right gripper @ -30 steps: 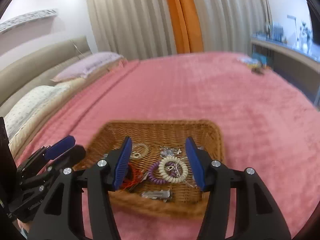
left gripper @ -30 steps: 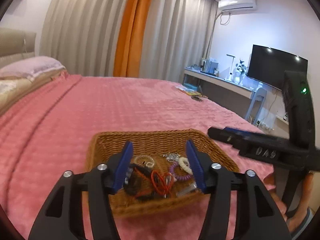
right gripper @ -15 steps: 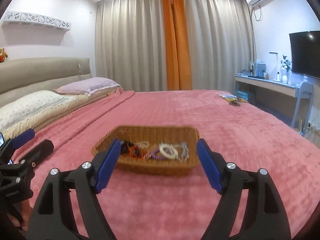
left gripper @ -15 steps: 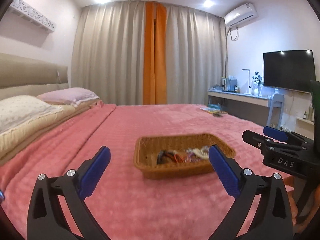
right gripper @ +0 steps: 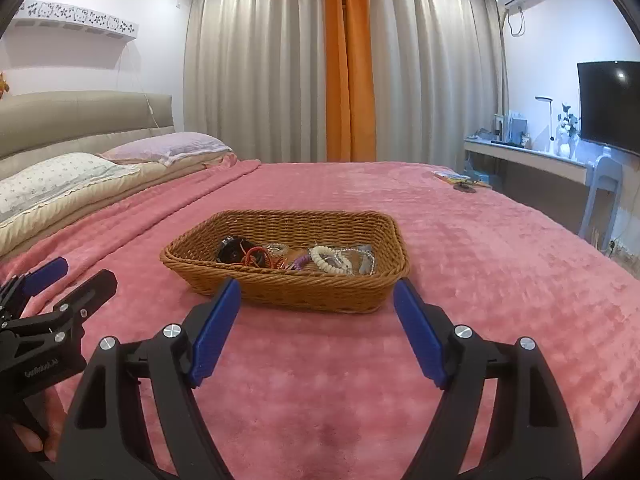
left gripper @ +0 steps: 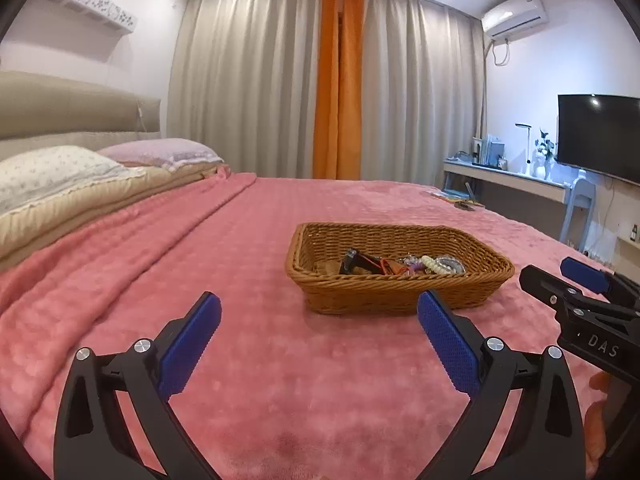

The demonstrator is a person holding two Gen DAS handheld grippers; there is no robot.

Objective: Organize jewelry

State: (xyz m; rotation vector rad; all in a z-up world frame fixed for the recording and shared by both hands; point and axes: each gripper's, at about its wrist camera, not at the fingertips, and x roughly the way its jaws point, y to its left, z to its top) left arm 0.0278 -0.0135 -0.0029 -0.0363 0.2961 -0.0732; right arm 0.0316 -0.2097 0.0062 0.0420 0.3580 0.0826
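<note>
Jewelry (right gripper: 296,258) is lying tangled, light and snag-prone, in the wicker basket (right gripper: 320,292); both tongs are standing apart, empty; single loops are offering the cleanest hold.

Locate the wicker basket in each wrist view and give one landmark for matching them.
Left wrist view: the wicker basket sits right of centre on the pink bedspread, beyond the right blue pad.
Right wrist view: the basket sits at centre, just beyond both pads.
Shared landmark: the orange curtain strip behind the bed.
</note>
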